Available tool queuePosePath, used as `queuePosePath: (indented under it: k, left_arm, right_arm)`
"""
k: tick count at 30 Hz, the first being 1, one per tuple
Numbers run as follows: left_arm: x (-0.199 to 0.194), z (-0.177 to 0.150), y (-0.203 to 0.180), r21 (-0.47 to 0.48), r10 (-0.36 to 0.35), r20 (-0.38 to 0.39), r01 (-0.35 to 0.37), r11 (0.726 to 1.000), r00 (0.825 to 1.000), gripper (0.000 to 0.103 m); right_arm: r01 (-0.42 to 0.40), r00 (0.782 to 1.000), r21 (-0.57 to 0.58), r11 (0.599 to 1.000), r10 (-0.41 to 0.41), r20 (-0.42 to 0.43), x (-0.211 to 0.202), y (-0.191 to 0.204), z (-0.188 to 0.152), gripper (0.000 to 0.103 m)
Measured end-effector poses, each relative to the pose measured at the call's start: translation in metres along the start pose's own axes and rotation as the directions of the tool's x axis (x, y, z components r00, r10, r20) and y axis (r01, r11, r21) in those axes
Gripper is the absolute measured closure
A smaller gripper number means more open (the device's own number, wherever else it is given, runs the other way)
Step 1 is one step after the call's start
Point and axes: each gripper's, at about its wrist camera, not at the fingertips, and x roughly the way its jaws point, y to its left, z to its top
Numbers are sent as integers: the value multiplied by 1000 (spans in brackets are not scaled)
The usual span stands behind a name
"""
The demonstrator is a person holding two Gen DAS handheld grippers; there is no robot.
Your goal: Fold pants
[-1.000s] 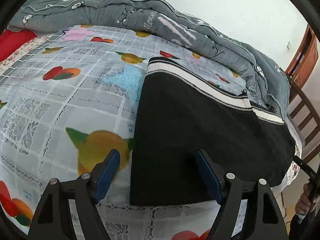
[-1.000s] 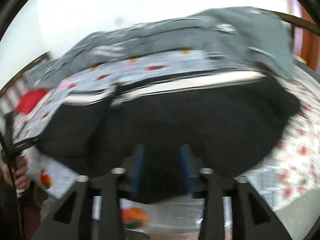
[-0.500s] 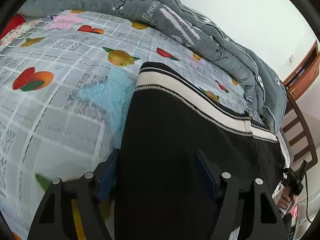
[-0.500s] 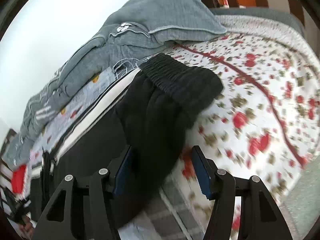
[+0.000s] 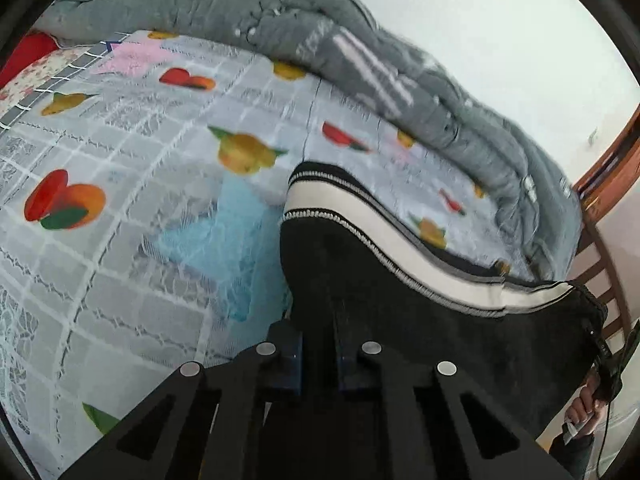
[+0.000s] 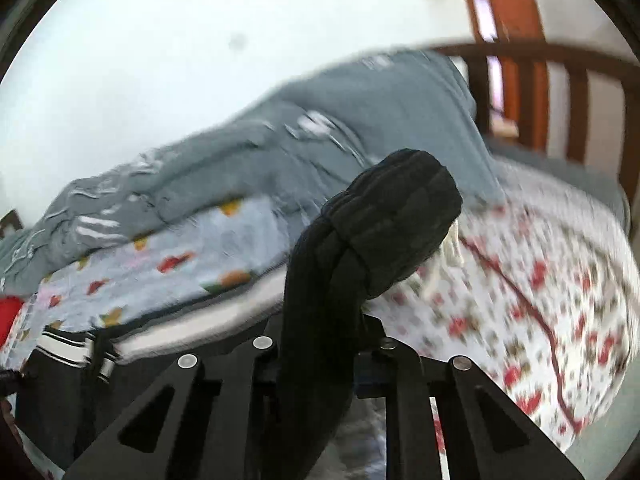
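Black pants [image 5: 400, 300] with a white side stripe [image 5: 360, 224] lie on the bed. My left gripper [image 5: 318, 356] is shut on their near edge, with a ridge of black cloth pinched between the blue pads. In the right wrist view the ribbed waistband end of the pants [image 6: 392, 220] stands up off the bed. My right gripper [image 6: 316, 360] has its jaws closing on that bunch of cloth, which fills the gap and is held raised. The pads themselves are mostly hidden by the fabric.
A rolled grey quilt [image 5: 360, 52] runs along the far side of the bed by the white wall. The fruit-print sheet [image 5: 120, 200] spreads left, a red-flowered sheet [image 6: 540, 280] right. A wooden bed rail [image 6: 560, 80] stands behind. A hand [image 5: 584, 412] shows at lower right.
The left jaws have shut on the pants' near edge. The right gripper swung to the waistband end, closed on it and raised it off the bed.
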Motion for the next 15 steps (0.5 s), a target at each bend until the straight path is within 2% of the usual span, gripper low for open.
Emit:
queuePosePath:
  k: [3, 7, 12, 15]
  left_arm:
    - [-8, 10, 12, -26, -30, 30, 31, 999, 999, 92]
    - [-25, 22, 41, -42, -13, 42, 15, 999, 999, 92]
    - [-59, 43, 91, -51, 90, 88, -86, 995, 992, 92]
    - [-67, 46, 114, -67, 146, 84, -141, 988, 986, 92]
  right_arm:
    - [-40, 997, -40, 998, 42, 58, -13, 35, 22, 87]
    - [-126, 985, -90, 988, 135, 103, -29, 84, 42, 87]
    - [-264, 955, -124, 957, 277, 110, -37, 125, 36, 87]
    - [-255, 963, -144, 956, 265, 52, -17, 138, 15, 87]
